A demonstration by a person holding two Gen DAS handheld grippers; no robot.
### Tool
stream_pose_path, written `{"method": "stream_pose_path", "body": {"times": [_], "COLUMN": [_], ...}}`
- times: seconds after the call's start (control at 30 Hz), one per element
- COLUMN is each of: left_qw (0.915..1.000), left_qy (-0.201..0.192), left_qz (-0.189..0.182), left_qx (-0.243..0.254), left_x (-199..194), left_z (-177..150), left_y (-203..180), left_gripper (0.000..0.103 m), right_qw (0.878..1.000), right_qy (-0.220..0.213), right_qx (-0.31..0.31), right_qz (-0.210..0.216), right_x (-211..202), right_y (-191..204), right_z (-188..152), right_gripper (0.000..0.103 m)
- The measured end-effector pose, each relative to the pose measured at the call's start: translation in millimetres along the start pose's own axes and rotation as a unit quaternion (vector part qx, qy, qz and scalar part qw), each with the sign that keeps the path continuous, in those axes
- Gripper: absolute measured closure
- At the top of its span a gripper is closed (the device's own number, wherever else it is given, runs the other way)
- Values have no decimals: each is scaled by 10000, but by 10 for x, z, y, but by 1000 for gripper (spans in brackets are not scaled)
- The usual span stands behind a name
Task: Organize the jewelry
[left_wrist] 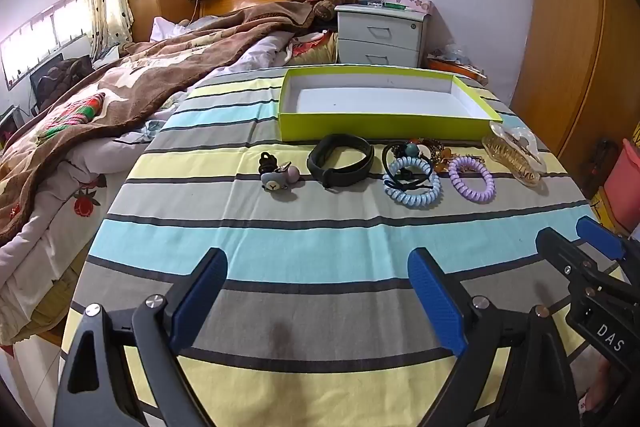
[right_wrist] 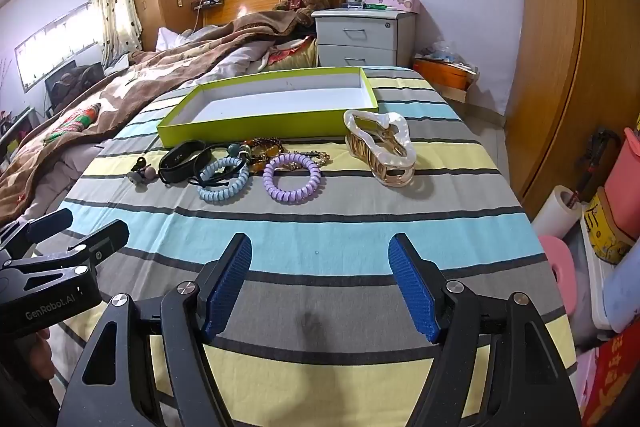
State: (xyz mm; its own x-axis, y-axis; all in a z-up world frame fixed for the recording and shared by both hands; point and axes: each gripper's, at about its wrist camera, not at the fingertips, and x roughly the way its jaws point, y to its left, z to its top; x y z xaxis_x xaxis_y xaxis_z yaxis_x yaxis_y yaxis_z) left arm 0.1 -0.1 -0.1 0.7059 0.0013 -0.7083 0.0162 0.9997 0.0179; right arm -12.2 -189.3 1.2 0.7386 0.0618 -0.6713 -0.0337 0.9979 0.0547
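A lime-green box (left_wrist: 380, 127) (right_wrist: 256, 129) with a white, empty inside lies on the striped cloth. In front of it lie a bear hair tie (left_wrist: 278, 175) (right_wrist: 141, 174), a black band (left_wrist: 340, 159) (right_wrist: 184, 159), a blue coil tie (left_wrist: 412, 183) (right_wrist: 224, 183), a purple coil tie (left_wrist: 472, 179) (right_wrist: 294, 177), a beaded piece (left_wrist: 432, 149) (right_wrist: 264, 149) and a pearly gold claw clip (left_wrist: 514, 155) (right_wrist: 384, 147). My left gripper (left_wrist: 318, 263) is open and empty, well short of the row. My right gripper (right_wrist: 320, 247) is open and empty; it also shows in the left wrist view (left_wrist: 576, 235).
The striped cloth (left_wrist: 320, 227) covers a table with edges left and right. A bed with a brown blanket (left_wrist: 140, 87) lies left. A white nightstand (left_wrist: 380, 35) stands behind. A wooden wardrobe (right_wrist: 560, 47) and floor clutter (right_wrist: 600, 227) are right.
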Motion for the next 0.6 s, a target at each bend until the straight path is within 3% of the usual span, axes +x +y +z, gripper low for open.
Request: {"method": "stream_pose_path", "body": {"times": [0.6], "left_qw": [9999], "left_qy": [93], "left_qz": [-49], "left_qx": [5], "left_x": [16], "left_z": [-19], "left_y": [-32], "left_gripper": [12], "right_qw": [9998], "right_qy": [-172], "right_qx": [34], "right_qz": [-2], "right_x": [-59], "right_y": [19], "right_z": [5], "right_gripper": [32]}}
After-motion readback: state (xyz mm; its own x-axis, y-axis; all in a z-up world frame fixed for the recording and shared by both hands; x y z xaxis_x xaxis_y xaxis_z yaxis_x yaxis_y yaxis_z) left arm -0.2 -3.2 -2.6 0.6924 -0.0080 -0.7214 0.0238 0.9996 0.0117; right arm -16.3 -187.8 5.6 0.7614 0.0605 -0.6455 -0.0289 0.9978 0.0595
